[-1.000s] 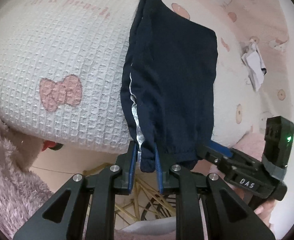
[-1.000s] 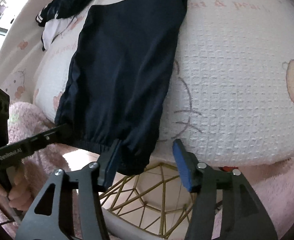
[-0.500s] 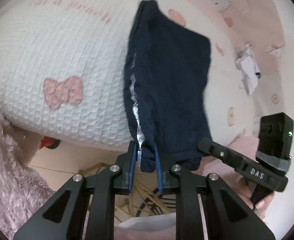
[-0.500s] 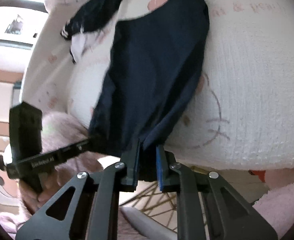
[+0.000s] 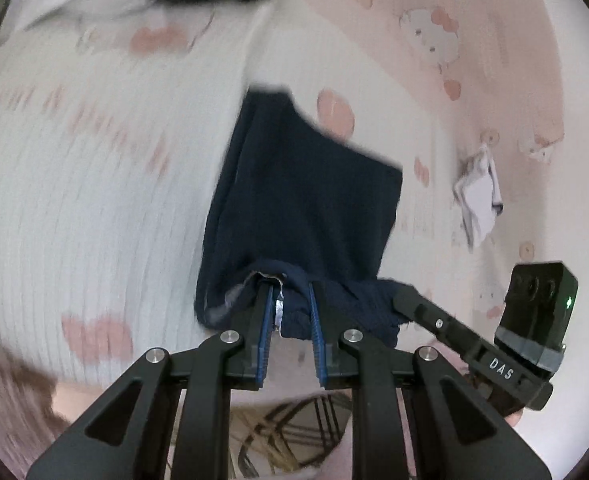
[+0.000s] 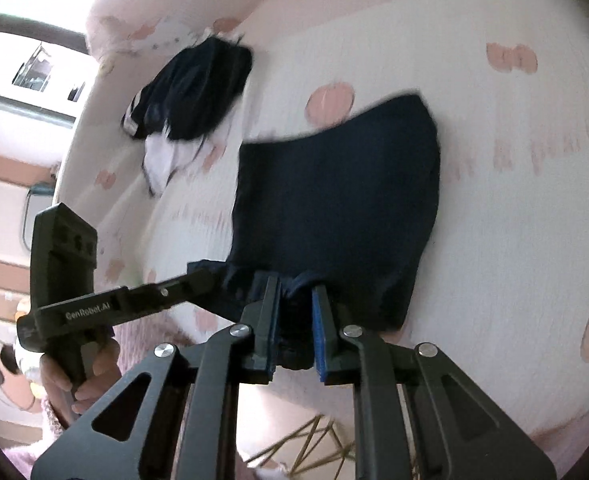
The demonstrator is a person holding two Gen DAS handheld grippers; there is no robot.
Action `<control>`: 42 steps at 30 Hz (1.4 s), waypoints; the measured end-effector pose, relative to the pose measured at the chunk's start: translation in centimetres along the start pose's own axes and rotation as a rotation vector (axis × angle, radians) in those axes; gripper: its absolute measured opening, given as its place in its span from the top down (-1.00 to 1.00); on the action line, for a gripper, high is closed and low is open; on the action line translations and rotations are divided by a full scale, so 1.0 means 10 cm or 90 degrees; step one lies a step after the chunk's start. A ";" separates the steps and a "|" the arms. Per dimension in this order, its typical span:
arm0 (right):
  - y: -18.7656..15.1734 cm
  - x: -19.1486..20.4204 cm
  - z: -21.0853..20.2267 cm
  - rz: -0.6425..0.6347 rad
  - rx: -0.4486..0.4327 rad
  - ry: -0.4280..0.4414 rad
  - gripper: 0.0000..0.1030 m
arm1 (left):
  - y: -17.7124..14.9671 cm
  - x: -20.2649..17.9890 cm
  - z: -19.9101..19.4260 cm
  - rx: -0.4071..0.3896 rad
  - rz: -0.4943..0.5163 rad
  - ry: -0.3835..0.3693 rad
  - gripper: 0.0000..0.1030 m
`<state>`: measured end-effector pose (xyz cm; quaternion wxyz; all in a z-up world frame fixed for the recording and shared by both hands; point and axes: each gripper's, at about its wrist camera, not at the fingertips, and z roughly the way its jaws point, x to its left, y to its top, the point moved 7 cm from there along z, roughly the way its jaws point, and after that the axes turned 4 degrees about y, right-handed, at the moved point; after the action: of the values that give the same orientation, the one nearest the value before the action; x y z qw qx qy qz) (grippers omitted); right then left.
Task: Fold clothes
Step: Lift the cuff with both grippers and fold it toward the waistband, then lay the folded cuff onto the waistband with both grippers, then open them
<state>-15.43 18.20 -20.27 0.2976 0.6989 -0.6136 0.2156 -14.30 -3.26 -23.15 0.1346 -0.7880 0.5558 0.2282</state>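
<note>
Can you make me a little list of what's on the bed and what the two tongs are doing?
surface: white waffle blanket with pink bows
main garment: navy shorts, lying on the blanket
left tongs: shut on the shorts' near hem
right tongs: shut on the same hem, beside the left
other clothes: dark-and-white pile farther back
small item: white cloth off to the side

The garment (image 5: 306, 208) was navy; the bedspread (image 5: 94, 208) white waffle-weave with pink bows; gripper pads (image 6: 318, 332) blue.
</note>
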 end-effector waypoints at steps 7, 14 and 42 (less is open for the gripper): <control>0.35 -0.22 -0.11 -0.024 -0.075 -0.125 0.18 | 0.37 -0.01 -0.08 -0.091 0.101 0.016 0.17; 0.21 -0.20 -0.08 -0.075 -0.085 -0.185 0.03 | 0.17 -0.05 -0.03 -0.121 0.255 0.122 0.17; 0.57 -0.23 0.43 -0.162 -0.036 -0.232 0.21 | 0.68 -0.17 0.44 -0.115 0.284 0.152 0.34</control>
<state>-21.64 16.53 -24.07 0.2259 0.7894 -0.5700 0.0296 -22.08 -2.16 -25.83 -0.0564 -0.6759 0.7054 0.2059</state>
